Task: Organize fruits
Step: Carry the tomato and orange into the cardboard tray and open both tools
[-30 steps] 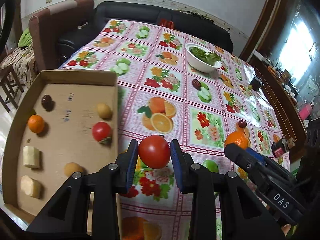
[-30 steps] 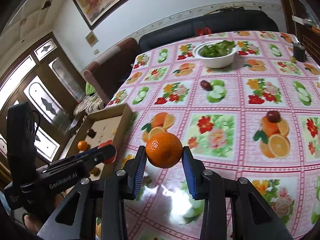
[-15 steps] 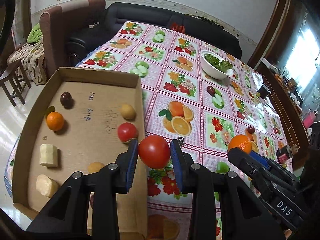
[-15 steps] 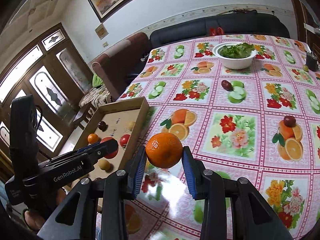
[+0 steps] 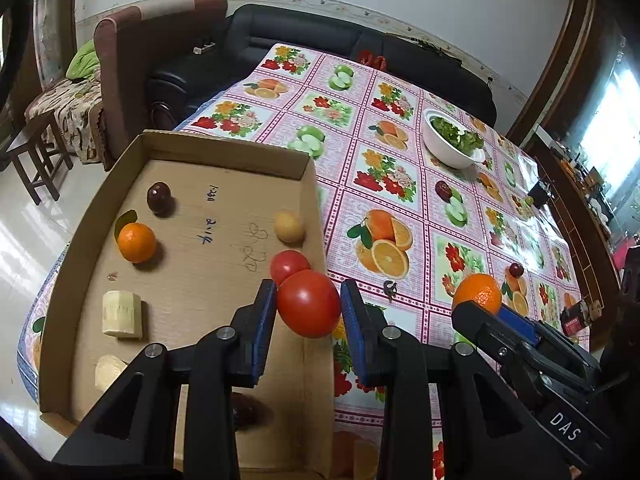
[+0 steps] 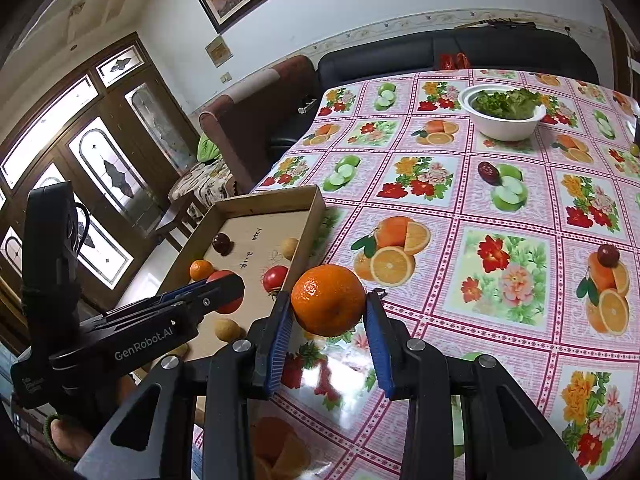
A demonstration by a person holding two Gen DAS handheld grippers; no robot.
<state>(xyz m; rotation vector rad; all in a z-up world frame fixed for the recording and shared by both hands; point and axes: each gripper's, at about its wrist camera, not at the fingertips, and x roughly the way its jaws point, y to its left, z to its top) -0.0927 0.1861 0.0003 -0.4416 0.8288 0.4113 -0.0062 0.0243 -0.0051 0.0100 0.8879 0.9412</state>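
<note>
My left gripper (image 5: 308,312) is shut on a red tomato (image 5: 309,303) and holds it above the right wall of the cardboard box (image 5: 224,151). My right gripper (image 6: 328,308) is shut on an orange (image 6: 328,300) above the tablecloth, just right of the box (image 6: 316,216). The orange also shows in the left wrist view (image 5: 477,293). In the box lie a small tomato (image 5: 289,266), an orange (image 5: 137,242), a dark plum (image 5: 159,198), a yellow fruit (image 5: 289,227) and banana pieces (image 5: 122,314).
A white bowl of greens (image 5: 454,144) stands far on the fruit-print tablecloth (image 5: 400,200). Dark plums lie on the cloth (image 6: 489,172) (image 6: 608,255). A black sofa (image 5: 320,46) and a brown armchair (image 5: 132,68) stand behind the table. A small object (image 5: 390,288) lies on the cloth.
Both grippers have moved left toward the box with their fruit. The tomato now hangs over the box's right wall; the view has tilted to show more of the box.
</note>
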